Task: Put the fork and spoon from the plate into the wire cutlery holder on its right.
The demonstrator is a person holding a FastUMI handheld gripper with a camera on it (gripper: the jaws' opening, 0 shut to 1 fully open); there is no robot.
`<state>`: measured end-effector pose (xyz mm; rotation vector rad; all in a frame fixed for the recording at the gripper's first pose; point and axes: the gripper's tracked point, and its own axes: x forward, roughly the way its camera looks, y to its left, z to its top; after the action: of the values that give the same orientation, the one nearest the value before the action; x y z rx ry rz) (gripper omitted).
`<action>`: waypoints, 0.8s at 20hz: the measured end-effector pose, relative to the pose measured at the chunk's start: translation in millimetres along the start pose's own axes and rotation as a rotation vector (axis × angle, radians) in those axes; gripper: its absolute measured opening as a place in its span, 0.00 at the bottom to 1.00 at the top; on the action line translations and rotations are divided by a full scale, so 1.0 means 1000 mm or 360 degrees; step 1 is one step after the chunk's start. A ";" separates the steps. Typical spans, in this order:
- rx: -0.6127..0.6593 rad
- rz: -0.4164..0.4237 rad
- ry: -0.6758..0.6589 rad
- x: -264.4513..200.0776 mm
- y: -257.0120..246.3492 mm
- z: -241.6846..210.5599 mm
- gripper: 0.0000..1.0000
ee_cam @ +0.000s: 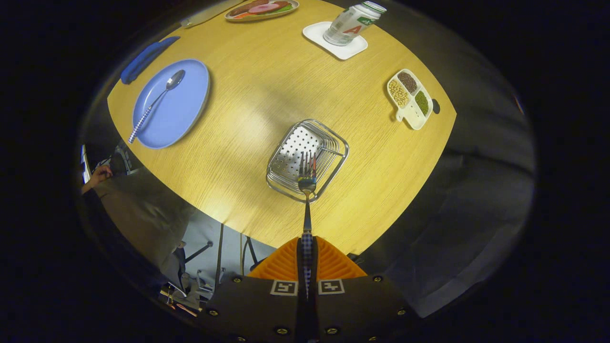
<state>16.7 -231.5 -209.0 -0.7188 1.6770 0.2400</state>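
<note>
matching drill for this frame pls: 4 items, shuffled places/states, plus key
Things:
1. fork
2. spoon
3. wire cutlery holder
4. bottle

Places/states:
A. lying on the blue plate
B. standing on a white coaster
C. handle clamped in the gripper, tines over the holder
D. on the table just beyond the fingers, nothing in it yet

Pairs: 1-C, 2-A, 3-D, 4-B

You look down on a round, pale wood-grain desk (248,62) with a bright patch of light near its middle. Around it lies dim grey floor (476,190), with dark stand legs (205,250) below the desk's near edge.
</note>
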 end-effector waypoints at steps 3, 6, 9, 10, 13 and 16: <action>0.0045 0.0090 0.0069 0.013 0.003 0.010 0.01; 0.0063 0.0099 0.0081 0.025 0.000 0.026 0.01; 0.0077 0.0139 0.0112 0.035 0.001 0.034 0.01; 0.0078 0.0143 0.0120 0.037 0.001 0.035 0.01; 0.0072 0.0135 0.0116 0.039 -0.004 0.043 0.01; 0.0086 0.0151 0.0125 0.040 -0.005 0.046 0.01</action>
<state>54.1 -223.7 -257.3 -0.6162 1.7880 0.2350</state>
